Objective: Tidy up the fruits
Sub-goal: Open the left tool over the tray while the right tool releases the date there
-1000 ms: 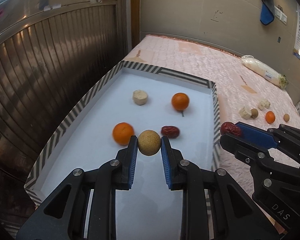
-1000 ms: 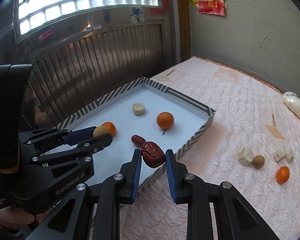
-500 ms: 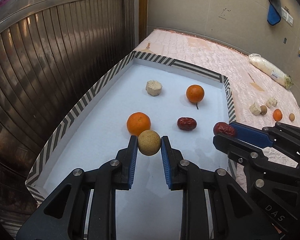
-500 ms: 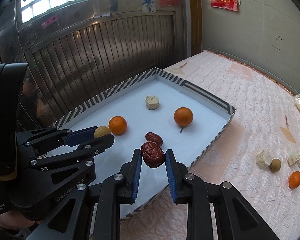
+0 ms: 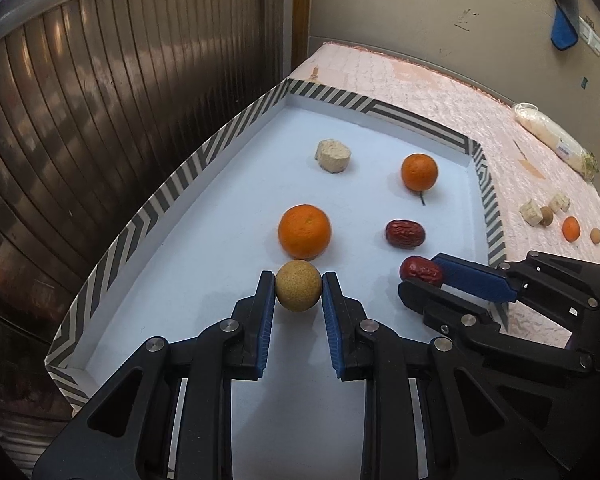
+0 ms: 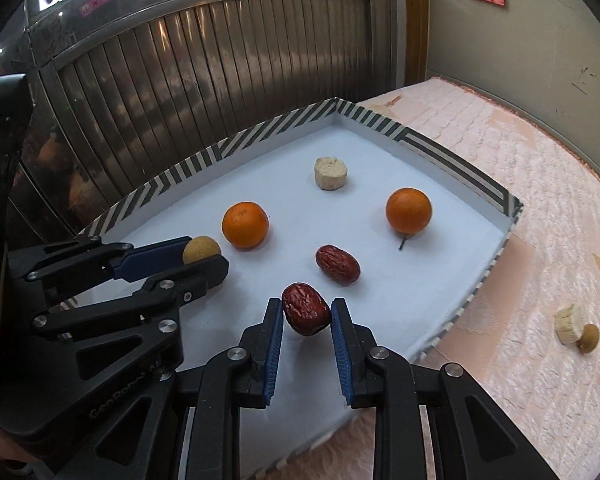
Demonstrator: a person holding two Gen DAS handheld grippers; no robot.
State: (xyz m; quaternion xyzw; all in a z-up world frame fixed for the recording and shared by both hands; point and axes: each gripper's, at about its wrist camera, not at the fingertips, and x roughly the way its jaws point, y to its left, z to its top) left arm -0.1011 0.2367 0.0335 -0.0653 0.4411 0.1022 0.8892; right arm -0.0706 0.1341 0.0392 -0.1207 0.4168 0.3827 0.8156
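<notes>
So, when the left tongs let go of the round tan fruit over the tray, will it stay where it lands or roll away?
Probably it rolls a little. The round tan fruit looks almost spherical, and the tray floor looks smooth and flat. The striped rim would likely stop it, or the nearer orange just beyond. Its skin looks rough and matte, so the left tongs seem unlikely to slip.

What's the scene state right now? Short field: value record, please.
left gripper: shut on tan round fruit, over the tray
right gripper: shut on red date, over the tray
tray: striped rim, white floor
in tray: two oranges, second date, pale chunk
on the pink quilt: more fruit pieces and one orange
</notes>
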